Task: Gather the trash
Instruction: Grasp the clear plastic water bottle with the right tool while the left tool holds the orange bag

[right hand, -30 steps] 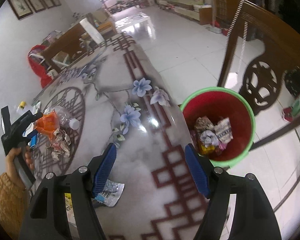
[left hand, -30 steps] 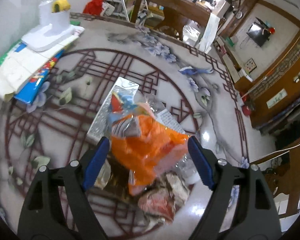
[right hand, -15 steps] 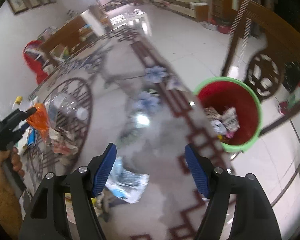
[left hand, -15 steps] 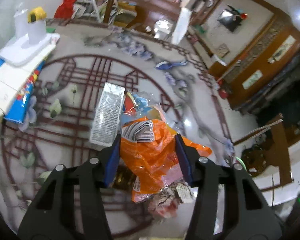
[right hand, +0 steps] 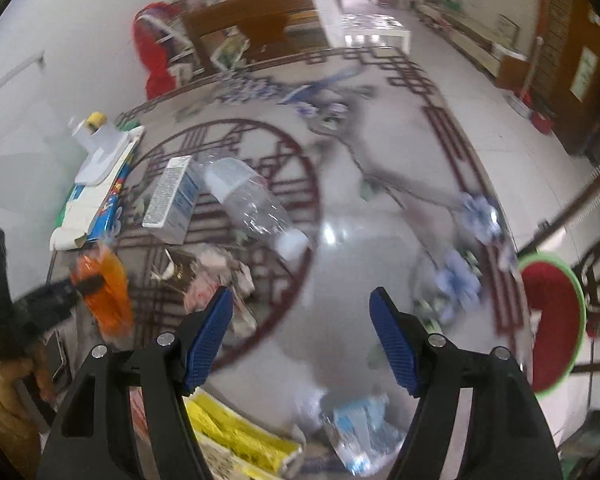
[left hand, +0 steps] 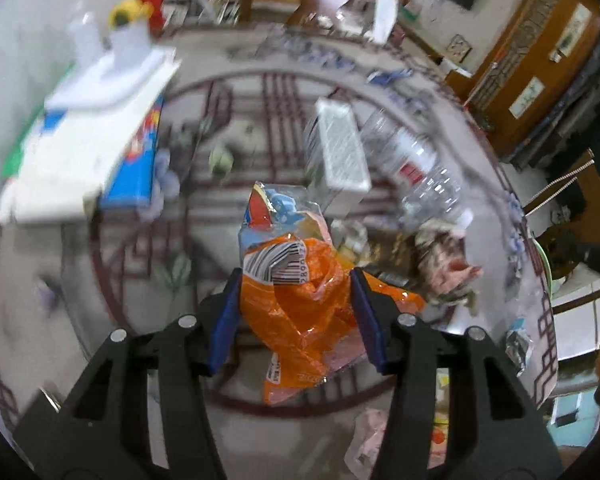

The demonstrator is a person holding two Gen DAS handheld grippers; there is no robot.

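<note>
A red bin point(right hand: 550, 332) with a green rim is standing on the pale tiled floor beside the table point(right hand: 380, 240), its contents too blurred to make out, while a crushed clear bottle point(right hand: 252, 204) and a flattened carton point(right hand: 172, 196) are lying on the glossy tabletop patterned with dark red lattice and blue flowers, in a room with wooden furniture. The left gripper point(left hand: 296, 300) is clenching an orange wrapper point(left hand: 300, 312) between its blue pads, its jaws having just been closing on it, lifted above a heap of crumpled scraps point(left hand: 444, 276). The right gripper point(right hand: 300, 336) is hanging released over bare tabletop with nothing between its pads, with a clear plastic wrapper point(right hand: 360, 432) lying below it at the near edge.
</note>
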